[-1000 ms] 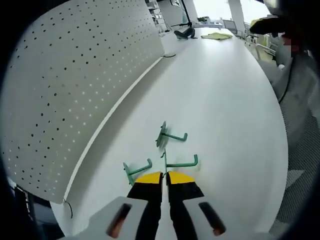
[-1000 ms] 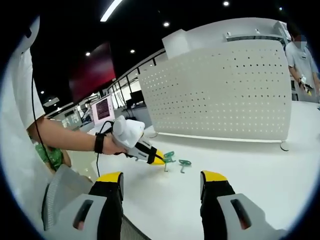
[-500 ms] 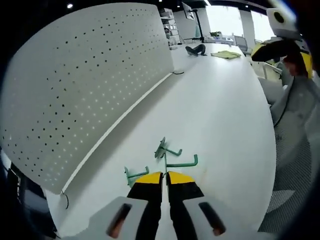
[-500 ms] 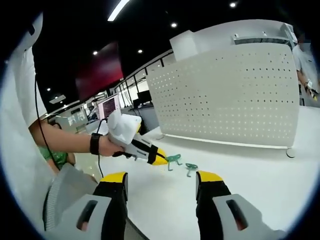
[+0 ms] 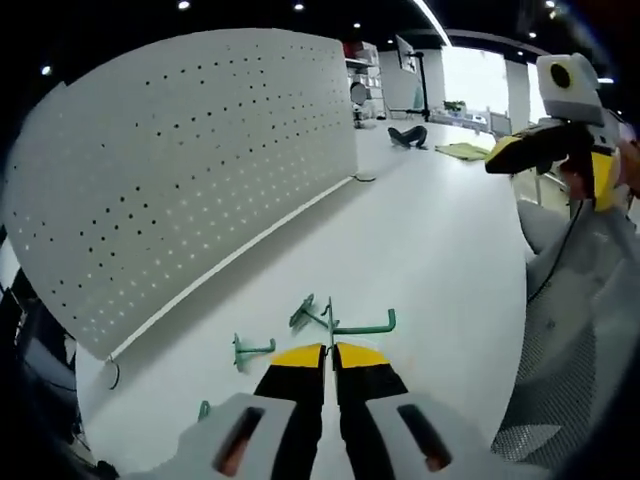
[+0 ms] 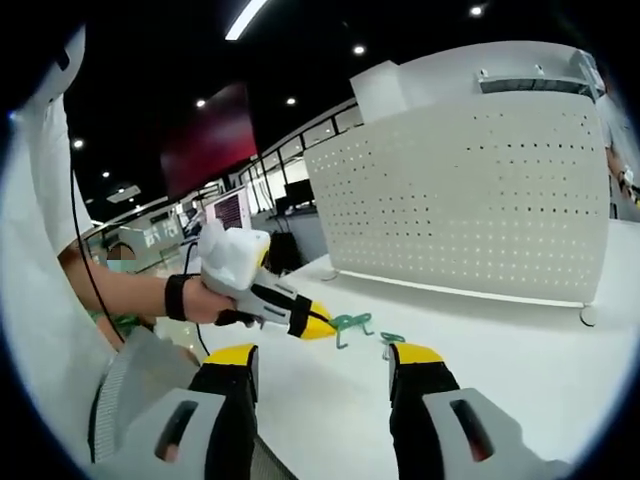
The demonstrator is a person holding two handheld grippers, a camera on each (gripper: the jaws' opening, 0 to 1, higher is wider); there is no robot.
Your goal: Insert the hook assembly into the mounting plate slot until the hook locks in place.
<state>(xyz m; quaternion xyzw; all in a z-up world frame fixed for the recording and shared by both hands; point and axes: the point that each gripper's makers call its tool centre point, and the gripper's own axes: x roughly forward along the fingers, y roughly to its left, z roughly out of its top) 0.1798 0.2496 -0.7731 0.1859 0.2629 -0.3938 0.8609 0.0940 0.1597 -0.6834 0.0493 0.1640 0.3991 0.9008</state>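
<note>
Green hook (image 5: 362, 326) clamped in left tongs (image 5: 329, 352); right tongs (image 6: 322, 365) spread

Four green hooks (image 5: 361, 326) (image 5: 310, 312) (image 5: 250, 349) (image 5: 204, 410), one pegboard (image 5: 190, 180), one table (image 5: 430, 240), two grippers (image 5: 329, 358) (image 6: 322, 358).

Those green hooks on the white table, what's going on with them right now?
A person works with two handheld grippers. The left gripper is shut on one green hook, held just above the white table. Two more hooks lie on the table beside it. The right gripper is open and holds nothing. The white pegboard stands upright behind, with no hook in it yet.
</note>
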